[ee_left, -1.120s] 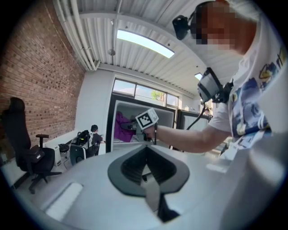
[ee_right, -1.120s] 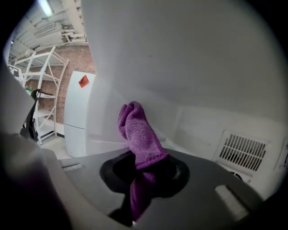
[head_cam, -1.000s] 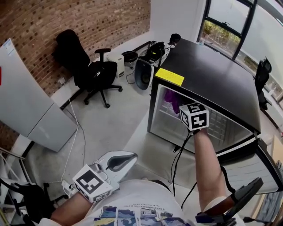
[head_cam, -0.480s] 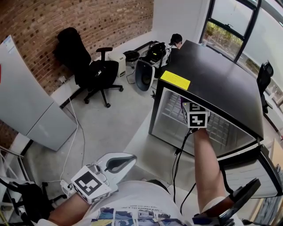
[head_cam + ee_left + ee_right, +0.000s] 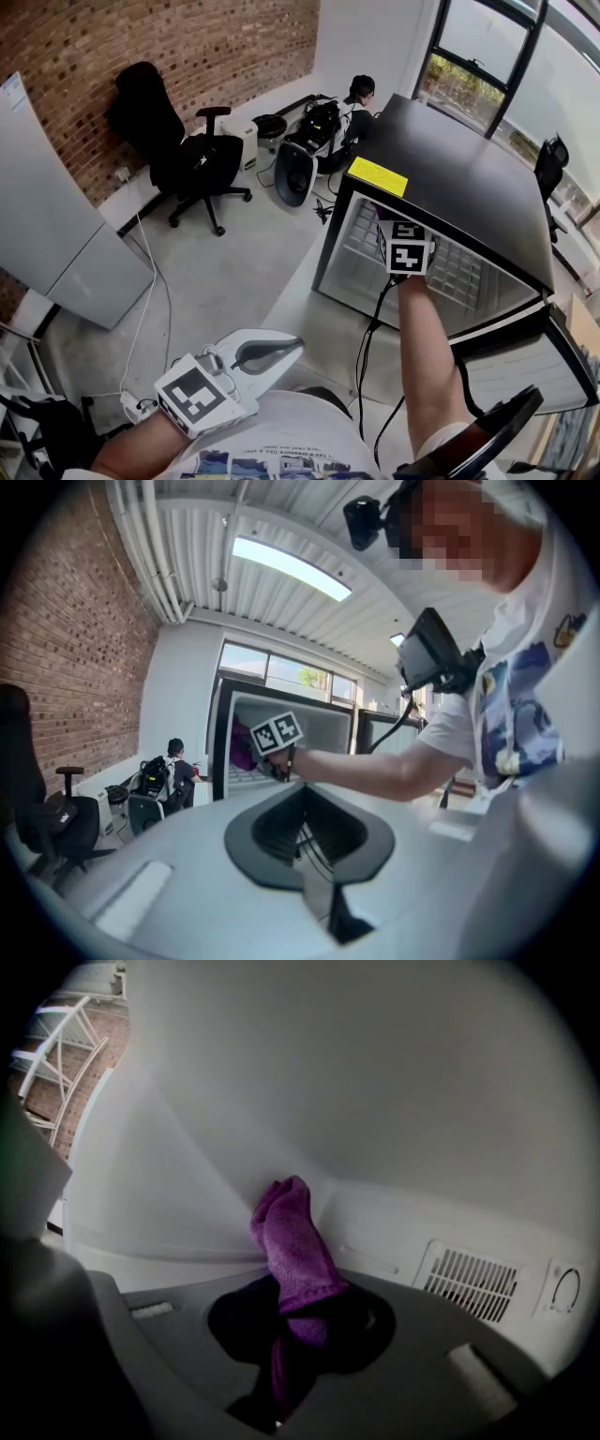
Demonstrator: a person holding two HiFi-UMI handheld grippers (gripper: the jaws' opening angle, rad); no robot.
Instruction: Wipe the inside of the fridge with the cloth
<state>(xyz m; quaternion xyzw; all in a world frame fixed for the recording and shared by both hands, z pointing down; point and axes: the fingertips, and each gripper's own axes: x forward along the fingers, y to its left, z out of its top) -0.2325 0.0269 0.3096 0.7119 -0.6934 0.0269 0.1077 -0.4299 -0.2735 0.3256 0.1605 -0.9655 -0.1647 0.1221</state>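
One fold of cloth [image 5: 291,1241] is clamped in my right gripper [image 5: 286,1363] inside the fridge [image 5: 394,1101]; hard rubbing may pull it free. My left gripper [image 5: 317,878] is closed, empty.

The left gripper [image 5: 311,878] has its jaws together, nothing between them. Beyond it, the right gripper [image 5: 264,754] reaches into the fridge [image 5: 217,724] with a purple cloth [image 5: 242,750] — brick wall [image 5: 66,658] at left.

Fuzzy cloth [image 5: 291,1241], fridge lining [image 5: 375,1082] — smooth plastic
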